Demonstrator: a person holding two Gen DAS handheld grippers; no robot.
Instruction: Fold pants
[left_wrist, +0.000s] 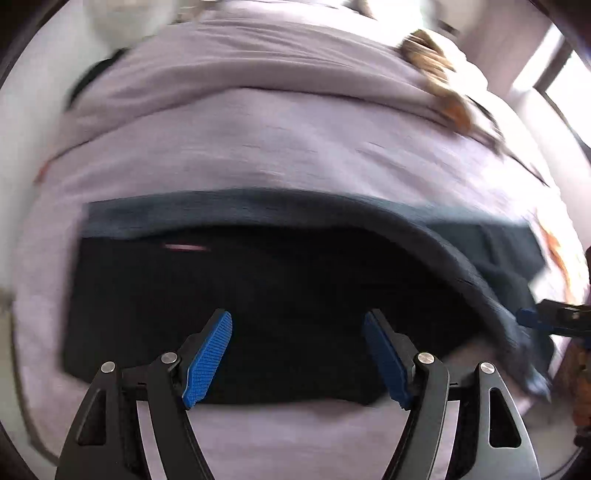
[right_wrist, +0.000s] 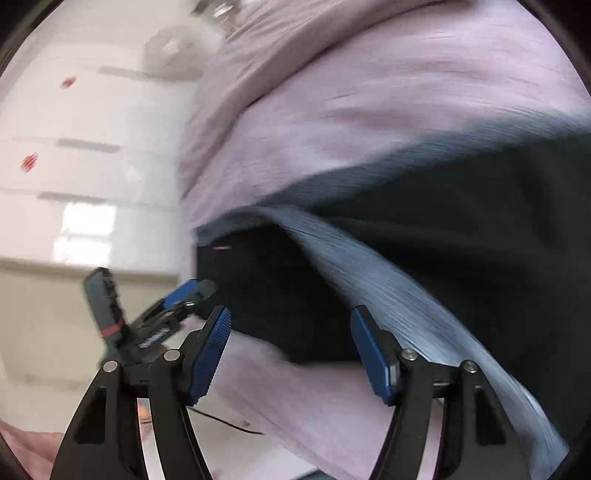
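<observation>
Left wrist view shows the pants (left_wrist: 258, 295) lying on the lilac bed sheet (left_wrist: 258, 147), already doubled into a dark block, with one grey-blue layer still draped loosely toward the right. The left gripper (left_wrist: 297, 354) hangs over them, jaws apart and empty; the right gripper (right_wrist: 290, 350) is likewise spread, holding nothing. I'd judge the folding well begun, with that loose layer left to tidy.
</observation>
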